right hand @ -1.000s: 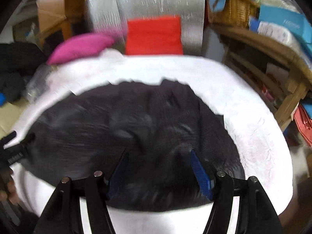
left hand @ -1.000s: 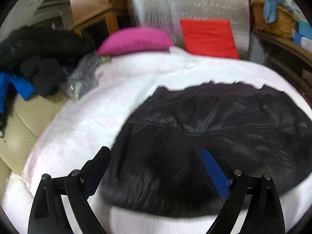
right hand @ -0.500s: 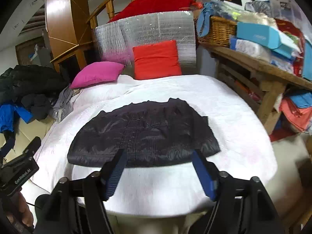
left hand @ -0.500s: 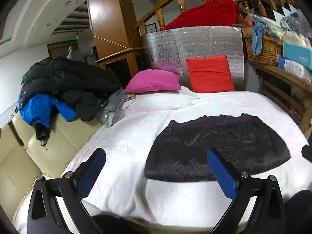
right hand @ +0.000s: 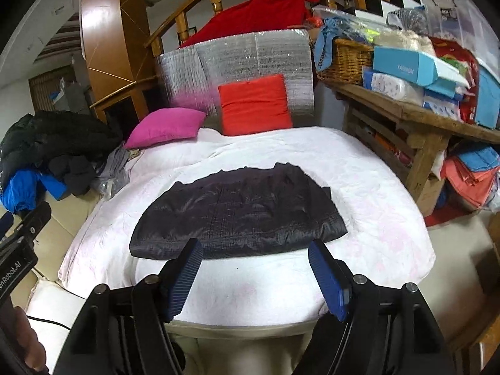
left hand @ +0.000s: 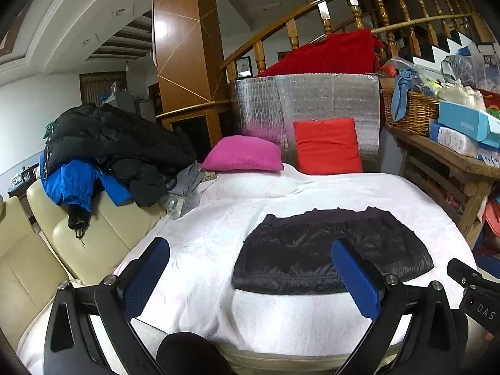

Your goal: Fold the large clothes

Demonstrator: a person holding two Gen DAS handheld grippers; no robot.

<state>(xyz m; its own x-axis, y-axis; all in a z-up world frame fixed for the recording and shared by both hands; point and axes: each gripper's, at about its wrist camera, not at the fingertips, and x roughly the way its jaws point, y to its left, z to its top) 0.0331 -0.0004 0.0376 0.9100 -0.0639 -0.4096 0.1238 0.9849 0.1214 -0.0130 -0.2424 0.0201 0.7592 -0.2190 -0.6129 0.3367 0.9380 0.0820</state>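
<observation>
A black quilted garment (left hand: 331, 250) lies folded flat on the white bed cover (left hand: 200, 250); it also shows in the right wrist view (right hand: 237, 215). My left gripper (left hand: 250, 268) is open and empty, held back from the bed's near edge. My right gripper (right hand: 254, 270) is open and empty, also back from the near edge, with the garment beyond its fingertips. Neither gripper touches the garment.
A pile of black and blue coats (left hand: 103, 150) lies on a cream sofa (left hand: 78, 243) at left. A pink pillow (left hand: 243, 153) and a red cushion (left hand: 326, 147) sit at the bed's far end. A wooden shelf (right hand: 415, 118) with boxes and a basket stands at right.
Both grippers have pulled back and up from just over the garment to beyond the bed's near edge. The garment stays flat on the bed.
</observation>
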